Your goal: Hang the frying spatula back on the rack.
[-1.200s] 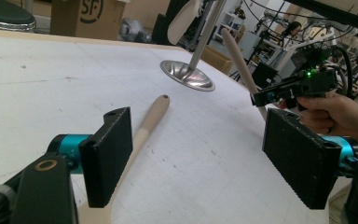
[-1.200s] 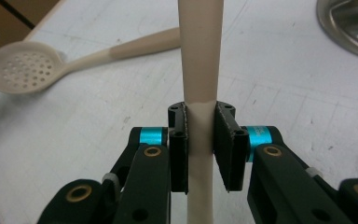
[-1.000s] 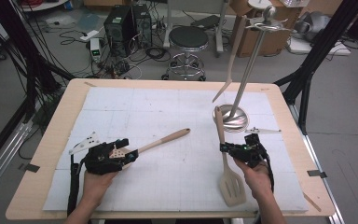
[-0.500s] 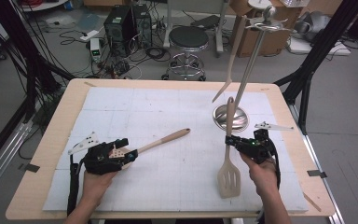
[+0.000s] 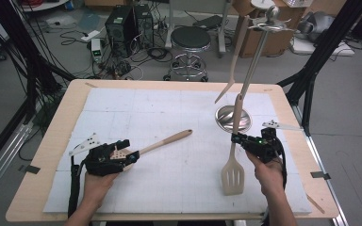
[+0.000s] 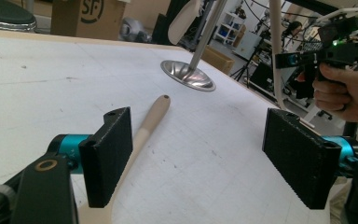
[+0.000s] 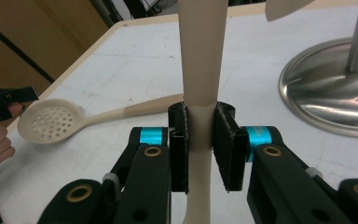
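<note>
right hand-held gripper (image 5: 238, 139) pinching slotted spatula (image 5: 232, 175) mid-handle, blade hanging above table (image 5: 179, 89) | handle tip near stand (image 5: 254, 61), likely for hanging | left hand-held gripper (image 5: 129, 153) spread around skimmer spoon (image 5: 167, 140), lying flat

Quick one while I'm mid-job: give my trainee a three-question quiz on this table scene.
1. True or false: the right gripper has its jaws clamped on the slotted spatula.
2. Which utensil lies on the mat beside the open left gripper? A) a whisk B) the skimmer spoon C) a ladle
3. In a few words: what already hangs from the steel rack?

Key
1. True: the jaws pinch its handle, and the blade hangs down, tip at the mat.
2. B: its handle runs past the left jaw, unheld.
3. One pale utensil, hanging from the top ring.
</note>
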